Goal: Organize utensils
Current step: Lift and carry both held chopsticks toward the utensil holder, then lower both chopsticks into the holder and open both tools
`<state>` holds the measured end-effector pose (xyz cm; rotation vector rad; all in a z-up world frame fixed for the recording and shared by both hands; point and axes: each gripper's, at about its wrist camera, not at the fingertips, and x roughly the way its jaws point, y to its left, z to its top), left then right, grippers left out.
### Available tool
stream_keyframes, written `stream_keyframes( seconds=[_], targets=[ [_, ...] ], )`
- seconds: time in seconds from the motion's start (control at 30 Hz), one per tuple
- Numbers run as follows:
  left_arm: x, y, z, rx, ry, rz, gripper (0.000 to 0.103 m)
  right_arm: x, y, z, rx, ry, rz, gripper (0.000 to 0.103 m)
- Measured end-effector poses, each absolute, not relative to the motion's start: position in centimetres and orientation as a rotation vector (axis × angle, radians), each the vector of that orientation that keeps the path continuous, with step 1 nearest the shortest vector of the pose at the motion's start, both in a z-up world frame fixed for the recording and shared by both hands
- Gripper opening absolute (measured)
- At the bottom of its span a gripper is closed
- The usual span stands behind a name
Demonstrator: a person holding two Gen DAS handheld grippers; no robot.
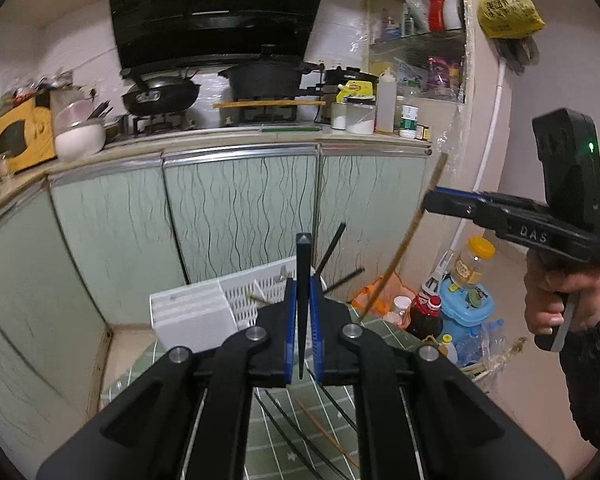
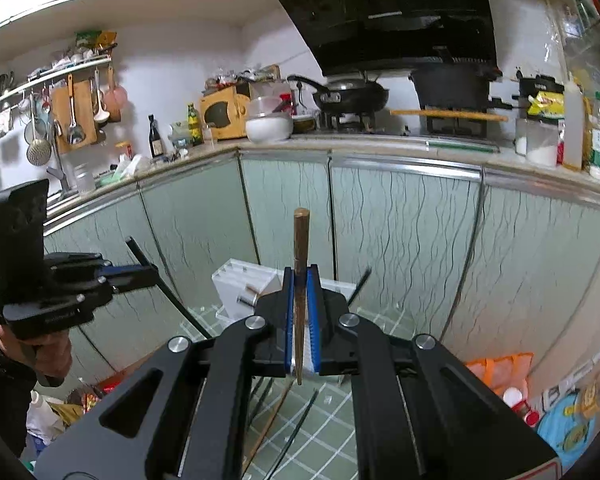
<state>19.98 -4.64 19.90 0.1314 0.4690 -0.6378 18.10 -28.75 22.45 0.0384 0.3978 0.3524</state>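
Note:
My left gripper (image 1: 303, 312) is shut on a black chopstick (image 1: 303, 264) that stands upright between the blue pads. My right gripper (image 2: 302, 316) is shut on a brown wooden chopstick (image 2: 300, 248), also upright; it shows in the left wrist view (image 1: 404, 240) at the right. Both are held above a white slotted utensil holder (image 1: 204, 312) on the green checked table (image 1: 300, 432), which also shows in the right wrist view (image 2: 240, 284). Black chopsticks (image 1: 332, 248) stick out of the holder. Several loose chopsticks (image 2: 276, 420) lie on the table below.
Pale green cabinet doors (image 1: 236, 216) stand behind the table under a counter with a wok (image 1: 160, 96) and black pot (image 1: 268, 76). Bottles and a blue container (image 1: 464, 304) sit on the floor at the right.

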Motion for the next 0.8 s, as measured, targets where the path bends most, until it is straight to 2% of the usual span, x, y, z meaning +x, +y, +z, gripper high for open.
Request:
stream_keyframes(
  seconds=[0.4, 0.8],
  targets=[
    [26.3, -6.4, 23.1, 0.074, 0.413, -0.682, 0.008, 24.6, -29.8, 24.8, 0.042, 0.352, 0.346, 0.006],
    [31.7, -7.7, 19.7, 0.088, 0.445, -0.698, 0.008, 30.2, -29.6, 20.9, 0.044, 0.399, 0.350, 0.006]
  ],
)
